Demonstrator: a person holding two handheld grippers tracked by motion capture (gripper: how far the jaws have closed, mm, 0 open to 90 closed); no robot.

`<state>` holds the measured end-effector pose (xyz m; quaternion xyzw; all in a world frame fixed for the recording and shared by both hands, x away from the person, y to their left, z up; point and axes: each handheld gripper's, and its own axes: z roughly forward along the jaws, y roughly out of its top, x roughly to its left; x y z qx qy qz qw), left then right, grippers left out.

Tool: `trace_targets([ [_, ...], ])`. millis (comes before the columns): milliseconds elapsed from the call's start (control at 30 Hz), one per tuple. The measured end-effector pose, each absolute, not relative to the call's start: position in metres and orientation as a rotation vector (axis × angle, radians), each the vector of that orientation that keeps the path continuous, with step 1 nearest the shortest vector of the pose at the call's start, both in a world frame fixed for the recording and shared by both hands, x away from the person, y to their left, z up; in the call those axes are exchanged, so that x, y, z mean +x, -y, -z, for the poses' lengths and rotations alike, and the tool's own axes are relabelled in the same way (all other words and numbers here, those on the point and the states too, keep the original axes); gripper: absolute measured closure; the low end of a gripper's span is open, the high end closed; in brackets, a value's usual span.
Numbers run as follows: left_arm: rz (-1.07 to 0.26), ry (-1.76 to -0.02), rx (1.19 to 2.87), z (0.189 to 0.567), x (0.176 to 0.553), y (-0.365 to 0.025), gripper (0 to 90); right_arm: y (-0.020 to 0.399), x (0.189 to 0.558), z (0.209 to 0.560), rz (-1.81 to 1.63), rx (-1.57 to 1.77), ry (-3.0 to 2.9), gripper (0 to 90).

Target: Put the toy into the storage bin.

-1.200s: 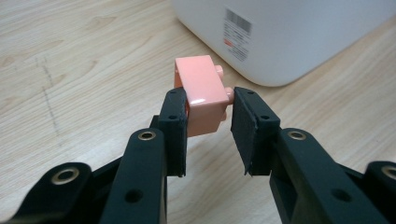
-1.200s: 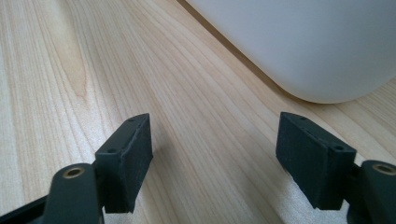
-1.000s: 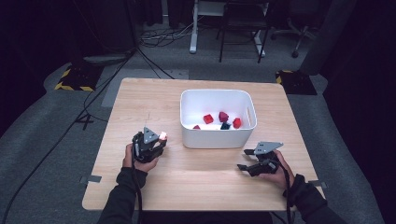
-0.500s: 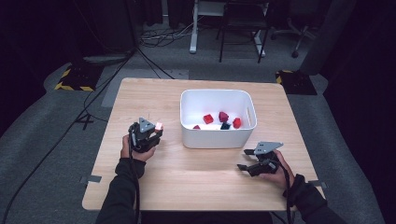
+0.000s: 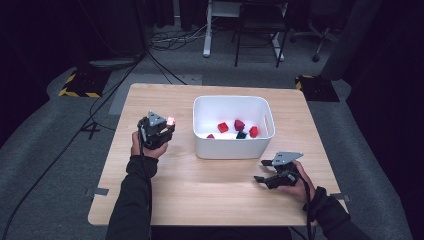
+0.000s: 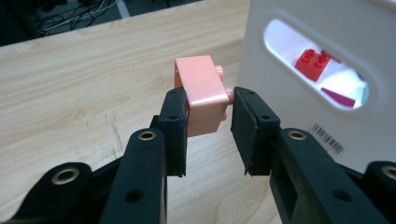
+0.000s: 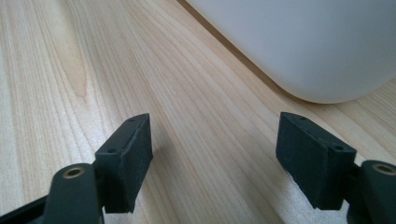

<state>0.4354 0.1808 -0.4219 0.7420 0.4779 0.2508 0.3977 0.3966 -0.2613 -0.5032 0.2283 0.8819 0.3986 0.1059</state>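
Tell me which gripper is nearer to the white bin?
Left. The left gripper, holding a pink brick, is just beside the bin; the right gripper sits open, lower, near its front corner.

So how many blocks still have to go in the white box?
About five blocks already lie in the white box. The left tongs grip a pink block beside the box, still outside it. The right tongs rest open and empty above the table. I see no other loose blocks, so probably just this one.

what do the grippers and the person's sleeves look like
Both grippers are black, each topped by a grey three-cornered plate: left gripper, right gripper. Their jaws are blocky black pads on arms with brass-coloured rivets. The person wears dark long sleeves.
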Motion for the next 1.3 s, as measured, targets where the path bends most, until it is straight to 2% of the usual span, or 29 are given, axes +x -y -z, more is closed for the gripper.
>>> trace_targets([
  [1033, -0.706, -1.079, 1.851, 0.355, 0.451, -0.144, 66.8, 0.261, 0.396, 0.503, -1.176, 0.676, -2.597, 27.3],
  [1300, -0.689, -1.040, 1.855, 0.344, 0.453, -0.131, 66.8, 0.261, 0.396, 0.503, -1.175, 0.675, -2.597, 27.3],
])
